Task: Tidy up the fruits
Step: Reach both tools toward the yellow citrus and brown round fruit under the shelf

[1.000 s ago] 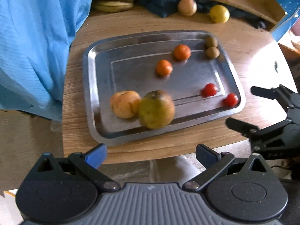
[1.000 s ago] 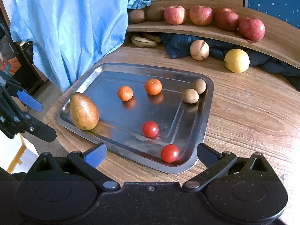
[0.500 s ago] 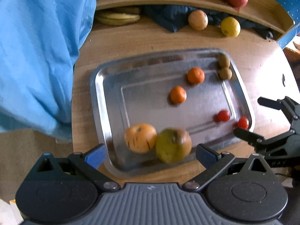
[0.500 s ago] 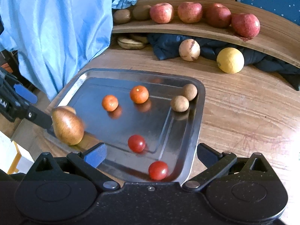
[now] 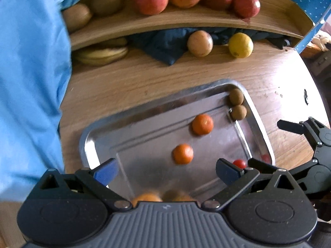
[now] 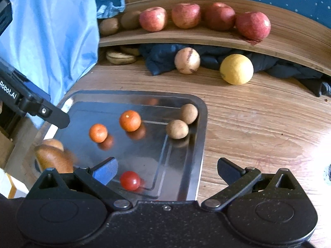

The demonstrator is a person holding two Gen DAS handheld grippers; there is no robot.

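A steel tray [image 5: 144,136] lies on the wooden table. On it are two small oranges [image 5: 202,124] [image 5: 183,154], two brown round fruits [image 5: 236,96] in the far right corner, and cherry tomatoes [image 5: 239,163]. A pear [image 6: 54,161] and a yellow-orange fruit [image 6: 52,143] sit at the tray's near left end, mostly hidden under the gripper body in the left wrist view. My left gripper [image 5: 165,170] hangs open over the tray's near part. My right gripper [image 6: 166,170] is open over the tray's right edge [image 6: 203,124], just beyond a tomato [image 6: 130,180].
A curved wooden shelf [image 6: 206,37] at the back carries several red apples [image 6: 153,19] and kiwis. Below it lie a lemon [image 6: 236,69], a tan round fruit [image 6: 187,60], bananas [image 6: 121,57] and a dark cloth [image 6: 161,60]. Blue fabric [image 6: 47,31] hangs at the left.
Both grippers have moved forward over the tray and tilted up toward the shelf. The pear and its neighbour have slid to the bottom edge of the left wrist view.
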